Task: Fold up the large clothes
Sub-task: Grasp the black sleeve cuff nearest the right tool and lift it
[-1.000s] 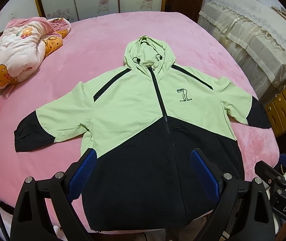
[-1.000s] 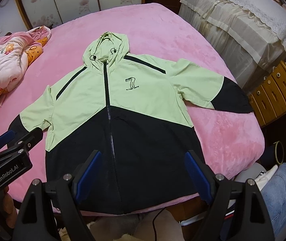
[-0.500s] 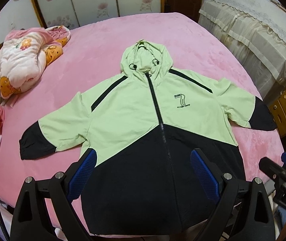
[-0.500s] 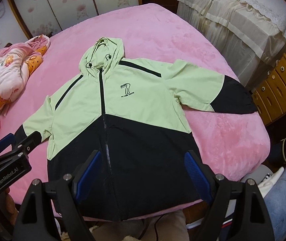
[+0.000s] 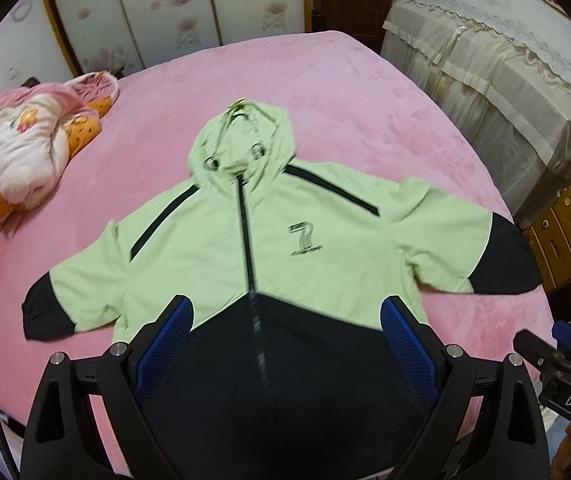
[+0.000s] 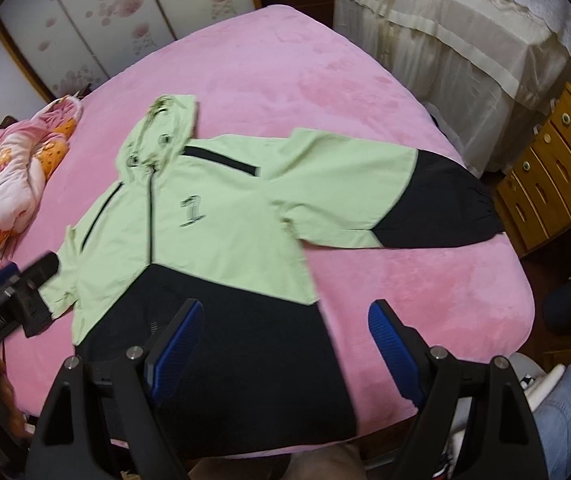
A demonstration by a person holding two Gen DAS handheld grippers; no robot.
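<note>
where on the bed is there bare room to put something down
Bare pink bed beyond the jacket hood, toward the wardrobe doors; also the near right corner below the outstretched sleeve. Crowded at the left edge by the quilt bundle.

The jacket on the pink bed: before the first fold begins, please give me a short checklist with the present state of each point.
1. Jacket lies flat, front up: ok.
2. Zipper closed: ok.
3. Both sleeves spread out: ok.
4. Left gripper open, empty: ok.
5. Right gripper open, empty: ok.
6. Hem fully on the bed: cannot tell, the grippers hide it.
</note>
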